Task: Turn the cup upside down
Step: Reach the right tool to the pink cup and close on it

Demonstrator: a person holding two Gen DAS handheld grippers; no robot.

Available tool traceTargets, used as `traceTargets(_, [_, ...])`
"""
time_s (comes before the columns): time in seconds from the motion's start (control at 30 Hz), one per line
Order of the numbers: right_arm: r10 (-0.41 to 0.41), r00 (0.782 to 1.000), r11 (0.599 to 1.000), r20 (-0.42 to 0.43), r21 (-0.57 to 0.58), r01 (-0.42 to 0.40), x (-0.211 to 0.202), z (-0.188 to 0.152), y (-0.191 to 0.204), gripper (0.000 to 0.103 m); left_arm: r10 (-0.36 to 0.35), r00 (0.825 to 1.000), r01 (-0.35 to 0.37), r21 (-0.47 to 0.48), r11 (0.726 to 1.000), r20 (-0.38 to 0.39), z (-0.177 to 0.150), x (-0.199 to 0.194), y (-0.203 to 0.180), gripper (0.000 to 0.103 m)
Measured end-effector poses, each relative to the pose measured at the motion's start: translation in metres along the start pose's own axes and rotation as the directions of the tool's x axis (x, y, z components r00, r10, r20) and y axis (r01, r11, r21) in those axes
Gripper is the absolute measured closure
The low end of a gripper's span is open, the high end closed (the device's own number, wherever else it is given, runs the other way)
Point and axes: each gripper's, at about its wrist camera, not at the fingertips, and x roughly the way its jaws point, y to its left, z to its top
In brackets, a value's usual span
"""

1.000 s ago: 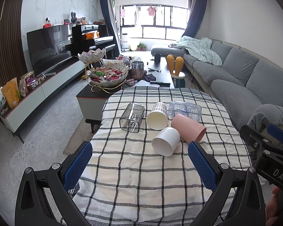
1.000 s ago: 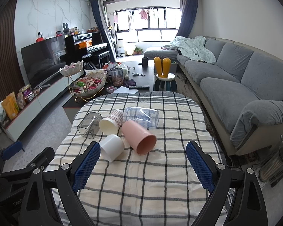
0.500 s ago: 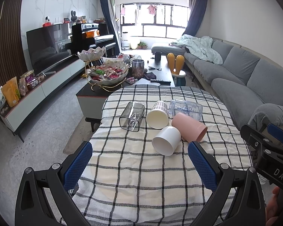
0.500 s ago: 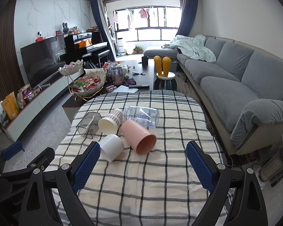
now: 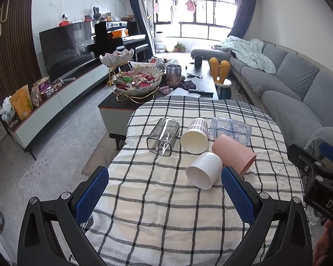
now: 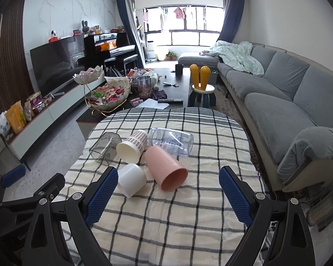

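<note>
Left claw (image 5: 164, 190) and right claw (image 6: 167, 190): both spread wide, empty, above the checked worktop (image 5: 166, 217). Cups lying on their sides, clustered: white cup (image 5: 203, 169), pink cup (image 5: 234, 155), plaid paper cup (image 5: 195, 135), smoky glass (image 5: 164, 137), clear printed jar (image 5: 230, 130), print unreadable. Right claw body lettered "DAS".

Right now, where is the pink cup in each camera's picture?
Left wrist view: pink cup right of centre, on its side, beside the white cup.
Right wrist view: pink cup at centre, mouth toward the camera.
Shared landmark: the white cup, touching it.
</note>
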Motion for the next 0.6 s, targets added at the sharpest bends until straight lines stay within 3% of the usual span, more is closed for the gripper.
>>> traceTargets(0.3, [0.095,0.982,0.991,-0.162,-0.076,-0.108,0.061,0.032,-0.007,0.011,0.056,0.997,-0.058,-0.045,0.997,-0.047,0.019,0.03,-0.016,0.0])
traceTargets(0.5, [0.122,0.945,0.98,-0.302,-0.115,-0.163,0.113,0.056,-0.012,0.011,0.091,0.994,-0.095,-0.079,0.992,-0.058,0.032,0.053,-0.026,0.0])
traceTargets(0.6, [0.129,0.914,0.973,-0.385,-0.126,-0.191,0.139,0.061,-0.012,0.011,0.12,0.99,-0.127,-0.087,0.988,-0.077,0.034,0.067,-0.027,0.0])
